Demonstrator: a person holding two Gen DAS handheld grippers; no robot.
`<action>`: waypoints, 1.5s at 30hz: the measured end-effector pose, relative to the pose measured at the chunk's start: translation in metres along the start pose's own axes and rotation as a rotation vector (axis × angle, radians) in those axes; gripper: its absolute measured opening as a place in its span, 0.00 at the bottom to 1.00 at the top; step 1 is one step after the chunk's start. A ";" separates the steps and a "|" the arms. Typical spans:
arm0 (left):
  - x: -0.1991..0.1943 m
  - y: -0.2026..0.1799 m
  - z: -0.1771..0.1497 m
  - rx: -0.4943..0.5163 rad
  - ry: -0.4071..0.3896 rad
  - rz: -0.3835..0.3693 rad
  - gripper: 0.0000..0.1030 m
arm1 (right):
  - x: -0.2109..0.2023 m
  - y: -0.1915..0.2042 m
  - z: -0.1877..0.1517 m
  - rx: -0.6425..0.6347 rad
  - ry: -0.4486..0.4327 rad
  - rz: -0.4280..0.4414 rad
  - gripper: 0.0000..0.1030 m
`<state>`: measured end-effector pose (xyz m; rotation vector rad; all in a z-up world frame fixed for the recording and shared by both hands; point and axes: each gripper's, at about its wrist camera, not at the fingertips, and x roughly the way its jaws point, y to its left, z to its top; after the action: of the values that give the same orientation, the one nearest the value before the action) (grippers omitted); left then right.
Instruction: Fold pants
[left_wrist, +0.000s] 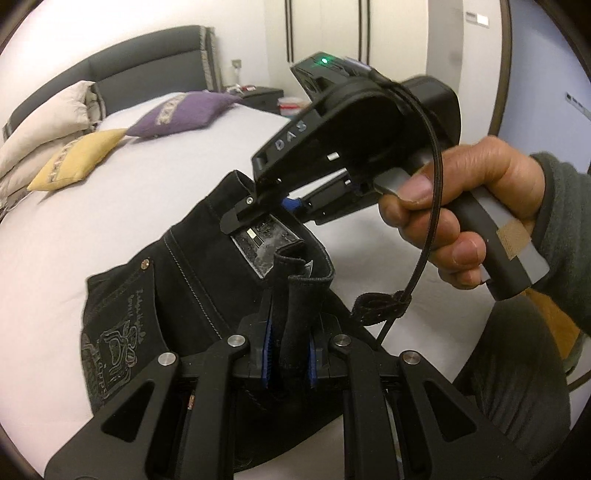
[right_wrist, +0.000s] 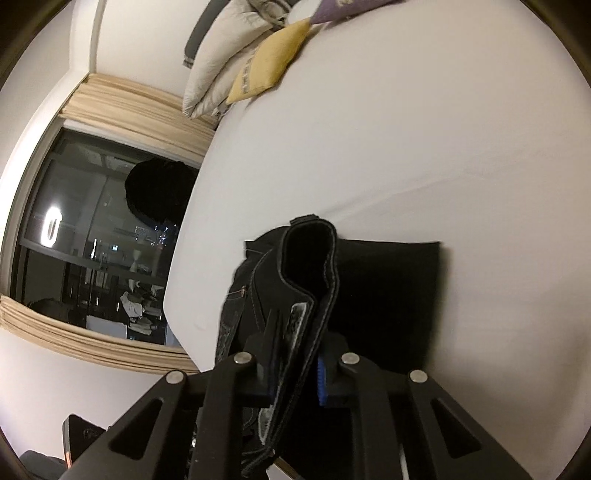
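The black pants (left_wrist: 199, 280) hang bunched over the white bed (left_wrist: 122, 192), held up by the waistband. My left gripper (left_wrist: 290, 354) is shut on a fold of the waistband, its blue pads pressing it. My right gripper (left_wrist: 273, 210), held in a hand, is shut on the waistband near the label patch (left_wrist: 262, 243). In the right wrist view my right gripper (right_wrist: 295, 373) clamps the doubled waistband (right_wrist: 306, 295), and a flat part of the pants (right_wrist: 388, 295) lies on the bed (right_wrist: 406, 147) beyond.
Beige (left_wrist: 48, 122), yellow (left_wrist: 74, 158) and purple (left_wrist: 181, 114) pillows lie at the grey headboard (left_wrist: 140, 70). A nightstand (left_wrist: 262, 96) stands behind the bed. A dark window (right_wrist: 96, 236) with beige blinds is left of the bed in the right wrist view.
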<state>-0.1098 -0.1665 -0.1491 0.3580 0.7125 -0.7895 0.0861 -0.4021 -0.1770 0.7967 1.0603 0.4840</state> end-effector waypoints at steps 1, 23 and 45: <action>0.008 -0.002 0.002 0.002 0.011 -0.002 0.12 | 0.000 -0.004 -0.001 0.006 -0.002 -0.004 0.14; -0.040 0.029 -0.034 -0.261 -0.045 -0.082 0.77 | -0.064 -0.028 -0.037 0.130 -0.226 0.061 0.52; 0.001 0.164 -0.073 -0.450 -0.083 -0.073 0.77 | -0.041 -0.037 -0.142 0.122 -0.102 0.167 0.05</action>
<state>-0.0186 -0.0190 -0.1962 -0.1071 0.8046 -0.6847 -0.0604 -0.4059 -0.2189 1.0129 0.9391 0.5176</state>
